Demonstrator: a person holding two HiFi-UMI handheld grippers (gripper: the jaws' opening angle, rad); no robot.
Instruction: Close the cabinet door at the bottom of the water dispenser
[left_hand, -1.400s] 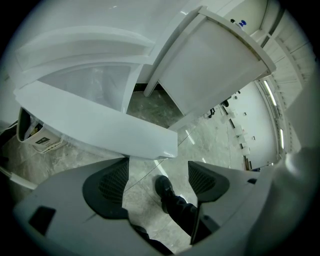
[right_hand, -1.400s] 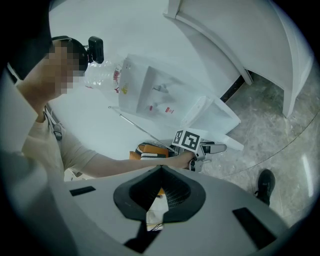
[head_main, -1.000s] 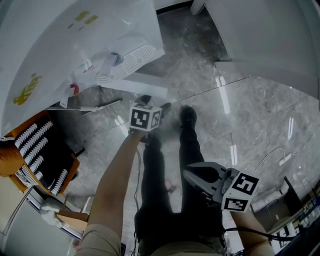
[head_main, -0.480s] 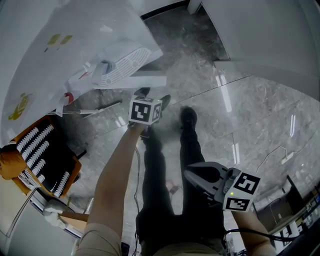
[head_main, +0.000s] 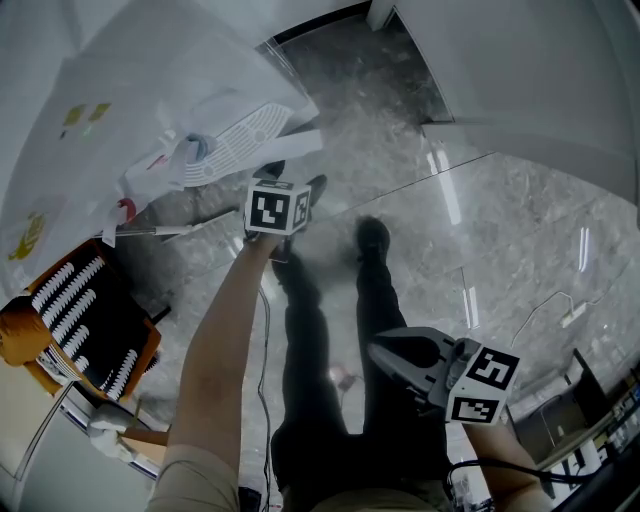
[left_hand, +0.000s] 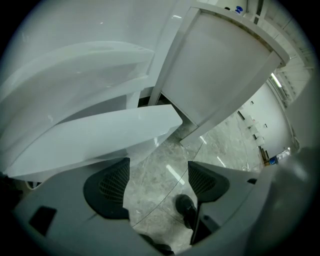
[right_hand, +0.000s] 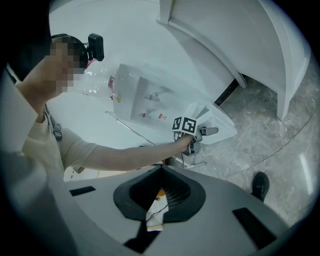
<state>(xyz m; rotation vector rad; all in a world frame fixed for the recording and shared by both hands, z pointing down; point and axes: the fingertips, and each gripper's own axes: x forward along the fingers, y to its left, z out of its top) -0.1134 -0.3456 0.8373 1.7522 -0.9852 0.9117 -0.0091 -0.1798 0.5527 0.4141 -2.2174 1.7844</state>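
Observation:
The white water dispenser (head_main: 130, 110) stands at the upper left of the head view, its ribbed drip tray (head_main: 240, 130) facing me. Its bottom cabinet door (head_main: 303, 143) is a white panel still swung a little out from the body. My left gripper (head_main: 293, 178) reaches out to that door, open, with the panel (left_hand: 100, 135) just above and ahead of its dark pads (left_hand: 107, 187); nothing is between them. In the right gripper view the door (right_hand: 222, 125) shows beside the left gripper (right_hand: 210, 131). My right gripper (head_main: 385, 350) hangs low near my waist, shut and empty (right_hand: 161, 172).
An orange and black chair (head_main: 85, 310) stands left of the dispenser. My legs and black shoes (head_main: 373, 235) are on the glossy grey marble floor (head_main: 480, 230). A white curved counter (head_main: 520, 60) fills the upper right. A clear bottle (right_hand: 97, 80) sits on the dispenser.
My left arm has stretched further toward the dispenser. The cabinet door has swung in closer to the dispenser body. The right gripper has stayed put.

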